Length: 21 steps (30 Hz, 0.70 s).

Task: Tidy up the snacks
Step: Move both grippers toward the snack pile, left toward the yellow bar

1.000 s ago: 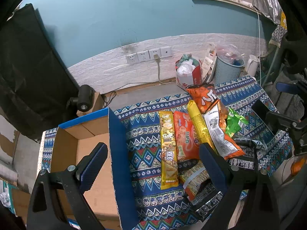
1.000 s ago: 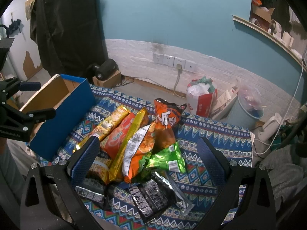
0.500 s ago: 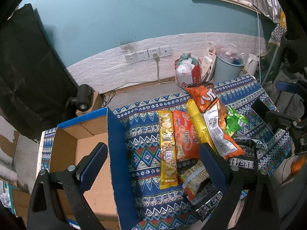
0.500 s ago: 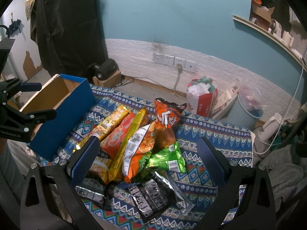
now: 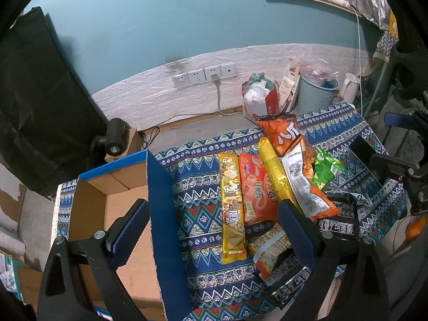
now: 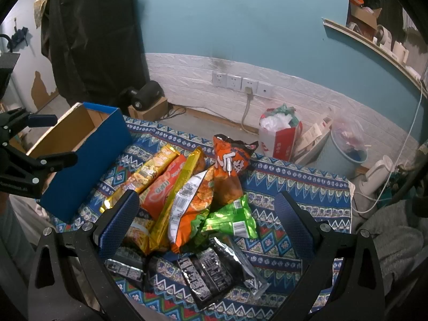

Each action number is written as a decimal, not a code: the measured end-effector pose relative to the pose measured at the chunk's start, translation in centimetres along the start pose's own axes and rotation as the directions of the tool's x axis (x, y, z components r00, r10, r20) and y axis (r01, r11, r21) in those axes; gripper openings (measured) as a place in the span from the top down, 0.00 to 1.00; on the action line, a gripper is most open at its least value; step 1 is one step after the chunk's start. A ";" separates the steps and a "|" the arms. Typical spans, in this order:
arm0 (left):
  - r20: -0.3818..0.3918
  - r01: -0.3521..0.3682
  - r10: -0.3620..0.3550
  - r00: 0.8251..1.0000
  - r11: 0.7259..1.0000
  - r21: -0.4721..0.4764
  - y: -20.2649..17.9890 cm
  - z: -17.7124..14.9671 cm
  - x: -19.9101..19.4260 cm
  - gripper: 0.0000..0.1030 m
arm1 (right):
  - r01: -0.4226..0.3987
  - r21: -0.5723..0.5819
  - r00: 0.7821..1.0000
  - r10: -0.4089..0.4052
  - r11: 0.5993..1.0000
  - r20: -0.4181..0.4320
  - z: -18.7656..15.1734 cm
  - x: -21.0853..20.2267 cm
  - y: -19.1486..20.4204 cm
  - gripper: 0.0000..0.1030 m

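**Snack pile untouched; both grippers wide and empty**

Left gripper (image 5: pixel 211 230): jaws spread wide, nothing held. It hangs over the near wall of the blue cardboard box (image 5: pixel 157 214), one finger above the box's bare interior in the lower left of the frame, the other above the pile's near edge at lower centre-right.

Right gripper (image 6: pixel 206 222): jaws also spread wide, nothing held. It hangs directly above the pile, which fills the gap between its fingers in the lower centre of the frame.

The snacks lie on the patterned cloth (image 6: pixel 299 195), beside the box and apart from it. None appears to be in the box. The long yellow packet (image 5: pixel 231 208) lies nearest the box, alone on the pile's box side, its long axis running away from the left camera, roughly parallel to the box wall. Beside it lie the orange-red bag (image 5: pixel 254 190) and a gold stick pack (image 5: pixel 275 176); black packets (image 6: pixel 206 272) sit at the near edge.

Judgement: the yellow packet falls between the left fingers, so the left hand is better placed for it. A grasp across its narrow width needs only a descent. The overlapped bags risk dragging neighbours.
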State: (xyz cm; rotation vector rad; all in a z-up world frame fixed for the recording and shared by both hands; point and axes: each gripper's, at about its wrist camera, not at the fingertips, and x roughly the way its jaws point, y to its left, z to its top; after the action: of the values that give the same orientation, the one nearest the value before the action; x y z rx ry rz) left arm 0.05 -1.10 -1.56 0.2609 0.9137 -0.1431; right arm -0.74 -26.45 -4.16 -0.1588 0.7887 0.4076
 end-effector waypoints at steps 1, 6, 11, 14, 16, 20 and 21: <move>-0.001 0.000 0.000 1.000 1.000 0.000 0.0 0.0 0.0 0.06 | -0.001 0.001 1.000 0.001 1.000 -0.003 0.1 0.0 -0.2 0.03; -0.006 -0.001 0.001 1.000 1.000 0.002 -0.1 0.0 0.1 0.06 | 0.000 0.000 1.000 0.000 1.000 -0.008 0.1 0.0 -0.3 0.03; -0.008 0.000 0.000 1.000 1.000 0.003 0.0 0.1 0.3 0.06 | -0.001 0.001 1.000 0.001 1.000 -0.009 0.1 0.0 -0.2 0.03; -0.010 0.000 0.000 1.000 1.000 0.003 0.0 0.1 0.4 0.06 | 0.000 0.000 1.000 0.000 1.000 -0.009 0.2 0.0 -0.2 0.03; -0.013 -0.001 0.001 1.000 1.000 0.004 0.0 0.1 0.5 0.06 | 0.000 0.001 1.000 0.000 1.000 -0.010 0.1 0.0 -0.3 0.03; -0.022 0.000 0.000 1.000 1.000 0.007 0.0 0.0 0.9 0.06 | -0.001 0.001 1.000 0.001 1.000 -0.016 0.0 0.1 -0.3 0.03; -0.025 0.001 0.000 1.000 1.000 0.008 0.0 0.0 0.9 0.06 | -0.001 0.000 1.000 0.001 1.000 -0.018 0.0 0.1 -0.4 0.03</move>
State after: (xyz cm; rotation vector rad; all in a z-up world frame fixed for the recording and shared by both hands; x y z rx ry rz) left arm 0.63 -1.16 -2.29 0.2708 0.9378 -0.1445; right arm -0.54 -26.76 -4.22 -0.1621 0.8066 0.4073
